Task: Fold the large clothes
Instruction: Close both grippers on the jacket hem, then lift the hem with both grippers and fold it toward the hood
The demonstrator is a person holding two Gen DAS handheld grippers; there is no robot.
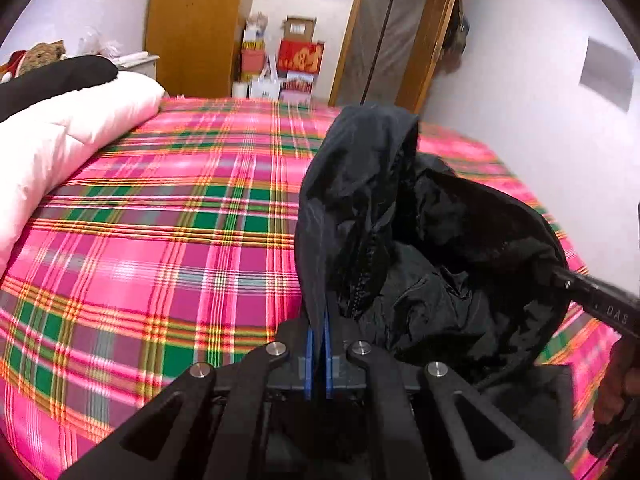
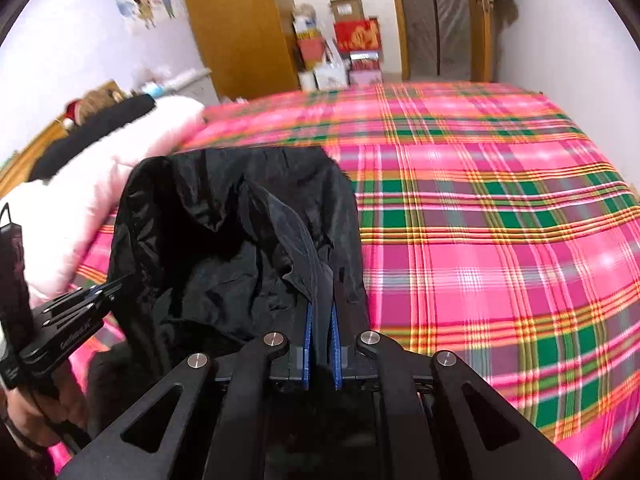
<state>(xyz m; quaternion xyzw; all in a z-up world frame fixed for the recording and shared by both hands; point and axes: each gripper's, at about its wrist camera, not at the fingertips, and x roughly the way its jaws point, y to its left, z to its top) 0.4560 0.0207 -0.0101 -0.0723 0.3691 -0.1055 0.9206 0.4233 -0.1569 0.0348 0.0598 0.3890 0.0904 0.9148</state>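
A black jacket (image 1: 400, 220) hangs bunched between my two grippers, lifted above the pink plaid bed (image 1: 160, 240). My left gripper (image 1: 318, 320) is shut on an edge of the jacket; its blue pads pinch the fabric. The right gripper shows at the right edge of this view (image 1: 560, 276), gripping the jacket's other edge. In the right wrist view my right gripper (image 2: 322, 312) is shut on the jacket (image 2: 224, 240), and the left gripper (image 2: 116, 284) holds the far edge at the left.
A pink quilt (image 1: 60, 152) with a dark garment (image 1: 52, 80) on it lies at the bed's left side. Boxes (image 1: 296, 60) are stacked by the far wall between a wooden door (image 1: 192, 28) and a wardrobe (image 1: 392, 36). A wall stands to the right.
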